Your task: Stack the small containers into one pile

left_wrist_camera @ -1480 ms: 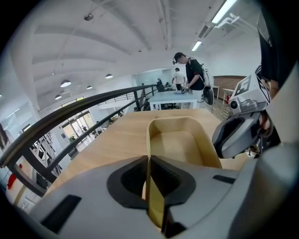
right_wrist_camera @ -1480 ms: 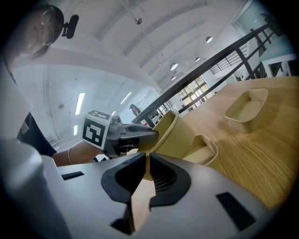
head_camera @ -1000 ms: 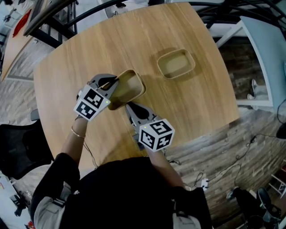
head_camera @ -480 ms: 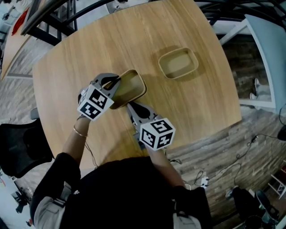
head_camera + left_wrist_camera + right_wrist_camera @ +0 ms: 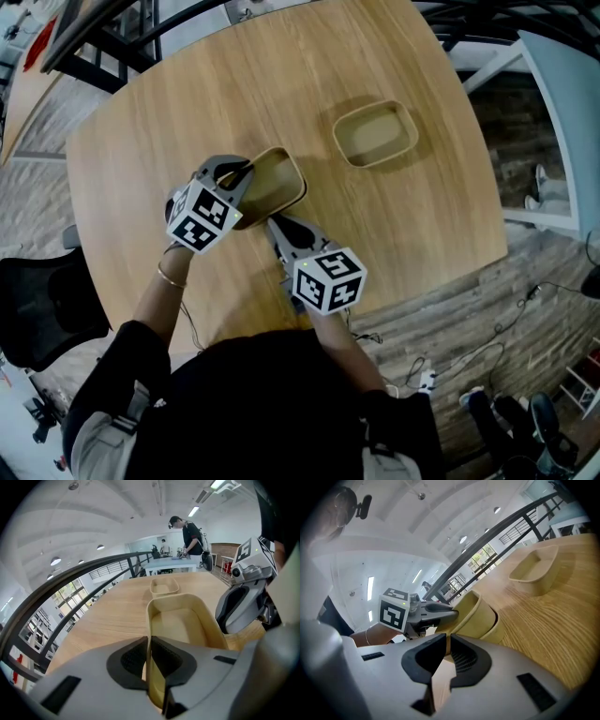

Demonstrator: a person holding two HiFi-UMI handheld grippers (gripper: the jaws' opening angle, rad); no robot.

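Near tub (image 5: 272, 178) points lengthwise at the far tub (image 5: 375, 133), mouth up. Our left gripper (image 5: 149, 665) and right gripper (image 5: 446, 652) pinch its walls.

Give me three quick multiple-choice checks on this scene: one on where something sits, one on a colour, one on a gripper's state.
1. Where is the far container relative to the near container?
A) nested inside it
B) apart from it, on the table
C) on the floor

2. What colour are both containers?
A) blue
B) black
C) beige

3. The left gripper is:
A) shut on the near container's wall
B) open, clear of everything
C) out of view

Answers:
1 B: the head view shows bare wood between the two containers.
2 C: both show the same pale beige in every view.
3 A: the left gripper view shows its jaws pinched on the thin wall.
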